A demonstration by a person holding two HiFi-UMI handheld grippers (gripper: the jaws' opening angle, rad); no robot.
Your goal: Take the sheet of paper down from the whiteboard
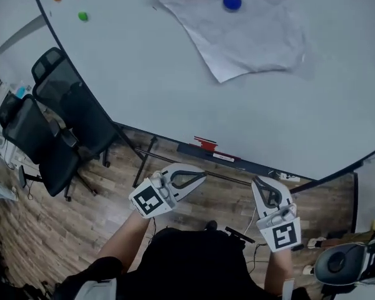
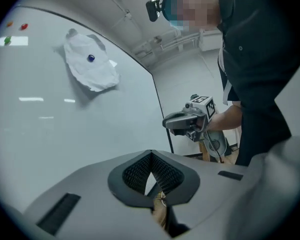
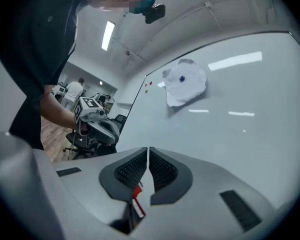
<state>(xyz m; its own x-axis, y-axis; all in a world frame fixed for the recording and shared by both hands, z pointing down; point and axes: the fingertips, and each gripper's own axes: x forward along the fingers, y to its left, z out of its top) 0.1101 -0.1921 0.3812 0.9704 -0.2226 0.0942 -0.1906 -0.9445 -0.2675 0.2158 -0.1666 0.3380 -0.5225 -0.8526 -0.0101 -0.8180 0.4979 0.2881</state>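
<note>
Crumpled sheet of paper point(image 1: 244, 33) pinned on the whiteboard point(image 1: 144, 74) by a blue magnet point(image 1: 232, 2); left tongs point(image 1: 202, 177) and right tongs point(image 1: 257, 184) both closed, empty, nearer, well apart from it; office chairs point(image 1: 56, 124) at left.

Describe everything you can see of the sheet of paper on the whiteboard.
The sheet of paper is white, thin and heavily creased. It lies skewed against the whiteboard, pinned by one round blue magnet near its upper middle. Its lower corner points down, and loose edges lift slightly, casting a shadow. Nothing else touches it.
</note>
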